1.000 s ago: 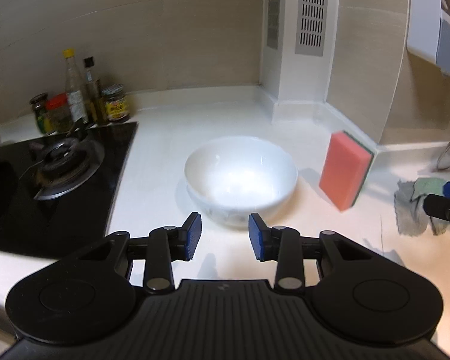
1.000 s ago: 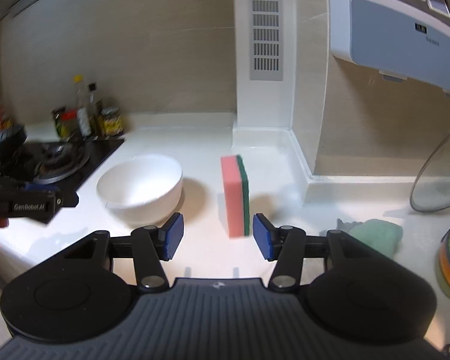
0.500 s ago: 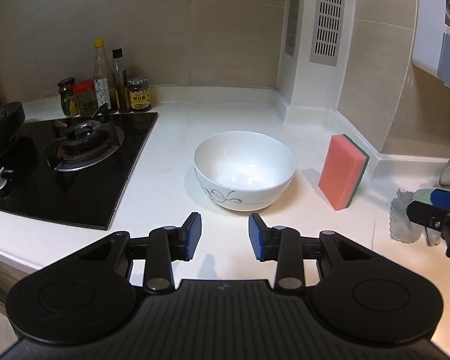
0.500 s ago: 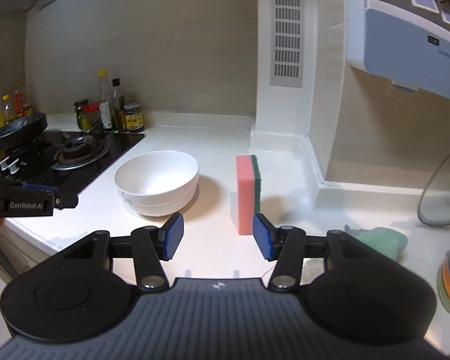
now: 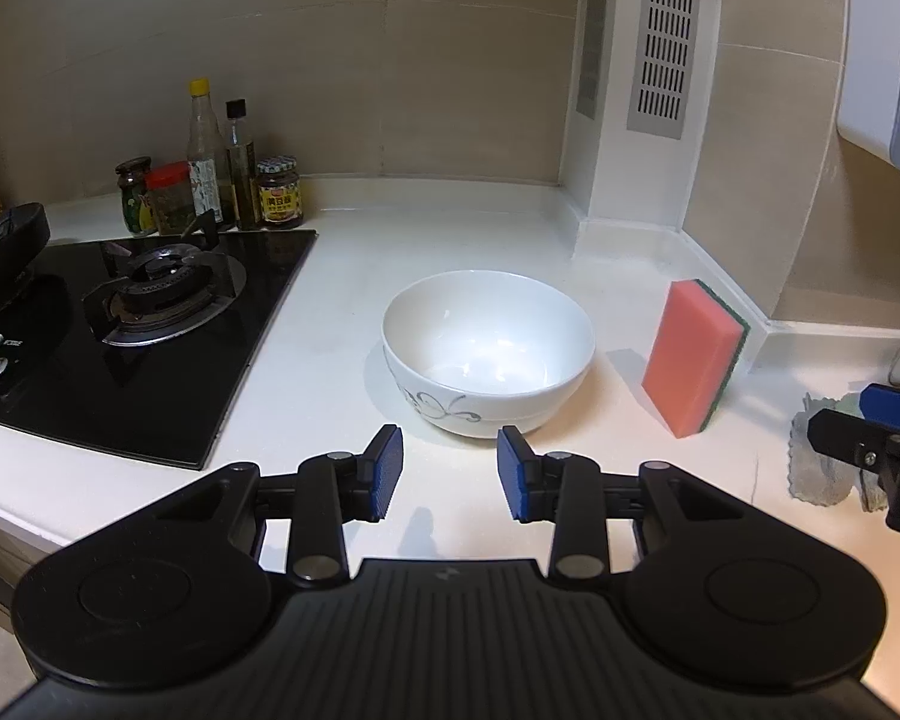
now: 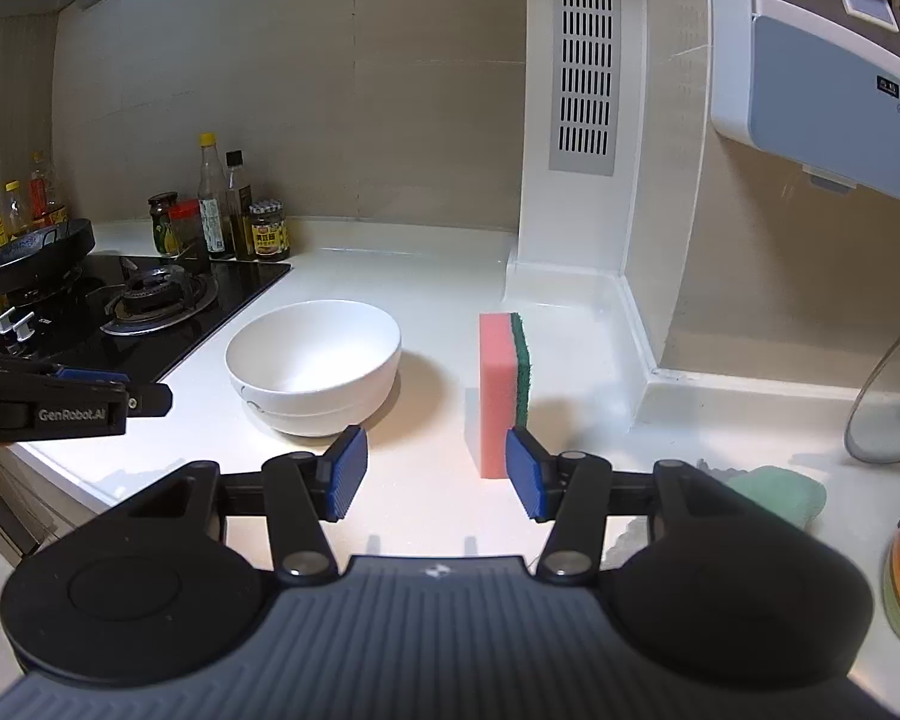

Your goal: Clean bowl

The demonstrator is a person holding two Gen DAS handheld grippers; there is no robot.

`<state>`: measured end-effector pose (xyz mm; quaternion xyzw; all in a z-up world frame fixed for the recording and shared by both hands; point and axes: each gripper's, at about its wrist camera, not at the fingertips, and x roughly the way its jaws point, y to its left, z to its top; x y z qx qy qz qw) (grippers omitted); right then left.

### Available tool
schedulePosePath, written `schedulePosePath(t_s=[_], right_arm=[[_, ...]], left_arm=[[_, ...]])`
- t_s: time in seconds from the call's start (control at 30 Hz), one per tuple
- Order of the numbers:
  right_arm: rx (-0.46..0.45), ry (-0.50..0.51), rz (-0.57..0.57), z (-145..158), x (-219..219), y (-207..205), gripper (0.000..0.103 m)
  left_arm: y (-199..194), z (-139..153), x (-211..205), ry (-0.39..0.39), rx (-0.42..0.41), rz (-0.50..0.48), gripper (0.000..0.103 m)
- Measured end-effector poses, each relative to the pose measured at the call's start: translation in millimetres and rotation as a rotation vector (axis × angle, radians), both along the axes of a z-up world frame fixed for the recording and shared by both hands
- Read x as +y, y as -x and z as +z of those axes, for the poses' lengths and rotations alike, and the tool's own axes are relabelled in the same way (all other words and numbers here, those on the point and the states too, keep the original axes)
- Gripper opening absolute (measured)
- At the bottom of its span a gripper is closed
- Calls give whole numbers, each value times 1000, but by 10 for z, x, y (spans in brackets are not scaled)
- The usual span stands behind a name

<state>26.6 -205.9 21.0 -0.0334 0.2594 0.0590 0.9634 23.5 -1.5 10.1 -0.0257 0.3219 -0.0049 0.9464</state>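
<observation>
Bowl (image 5: 489,354) upright on surface (image 5: 342,324), sponge (image 6: 503,391) on edge beside it; left gripper (image 5: 448,473) and right gripper (image 6: 436,474) spread, empty. Advisable: right pinches sponge's flat faces, left steadies bowl rim.

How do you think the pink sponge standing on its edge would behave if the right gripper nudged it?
The sponge stands upright on a narrow edge, so it would probably topple easily. It looks like soft foam, likely light and compressible. The open right gripper sits just short of it.

White lettering "GenRobot.AI" stands on the side of the left gripper (image 6: 72,405); the jar labels and appliance marking are unreadable.
</observation>
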Motion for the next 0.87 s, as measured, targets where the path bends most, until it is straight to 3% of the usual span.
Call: schedulePosePath(t_s=[0.87], right_arm=[[41,25,-21,-105,10,-60,46]], left_arm=[[-10,-50,-236,7,20,12,42]])
